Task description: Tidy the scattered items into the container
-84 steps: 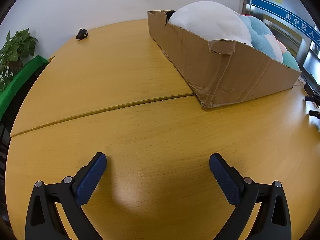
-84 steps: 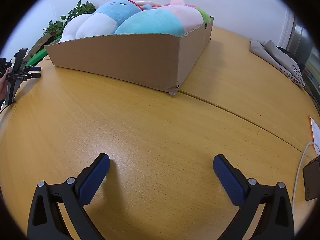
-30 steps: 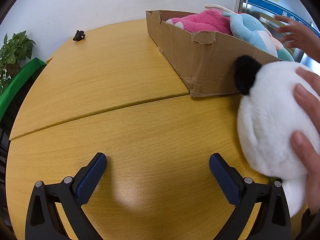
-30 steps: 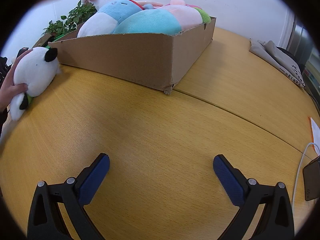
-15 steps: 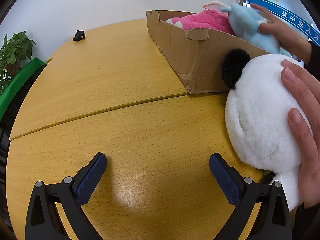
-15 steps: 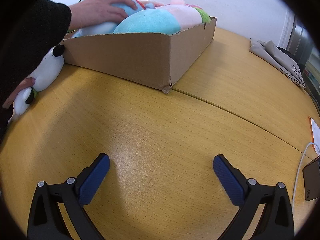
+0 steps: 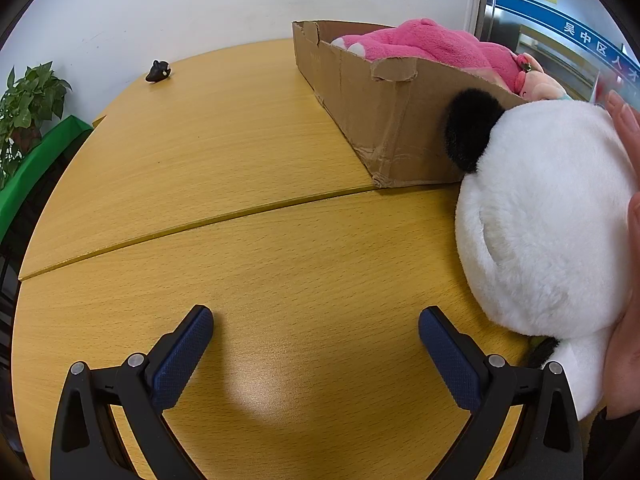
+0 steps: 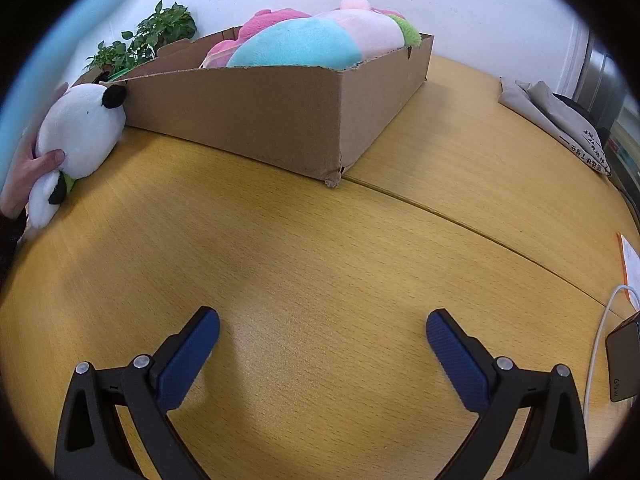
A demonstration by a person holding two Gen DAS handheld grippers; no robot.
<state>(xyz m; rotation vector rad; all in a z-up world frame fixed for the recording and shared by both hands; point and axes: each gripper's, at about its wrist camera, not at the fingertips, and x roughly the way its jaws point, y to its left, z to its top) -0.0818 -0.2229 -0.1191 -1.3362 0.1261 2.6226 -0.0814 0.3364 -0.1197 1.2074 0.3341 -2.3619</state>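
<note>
A cardboard box stands on the wooden table and holds a pink plush; in the right wrist view the box also holds a turquoise and pink plush. A white panda plush with a black ear lies on the table against the box, held by a bare hand; it also shows in the right wrist view. My left gripper is open and empty, low over the table, left of the panda. My right gripper is open and empty over bare table.
A small black object lies at the table's far edge. Potted plants stand beyond the table. A folded grey cloth, a white cable and a dark charger lie at the right.
The blue plush and the hand on it have left the box; a blue blur now fills the right wrist view's upper left. The hand still holds the panda. Both grippers stayed still.
</note>
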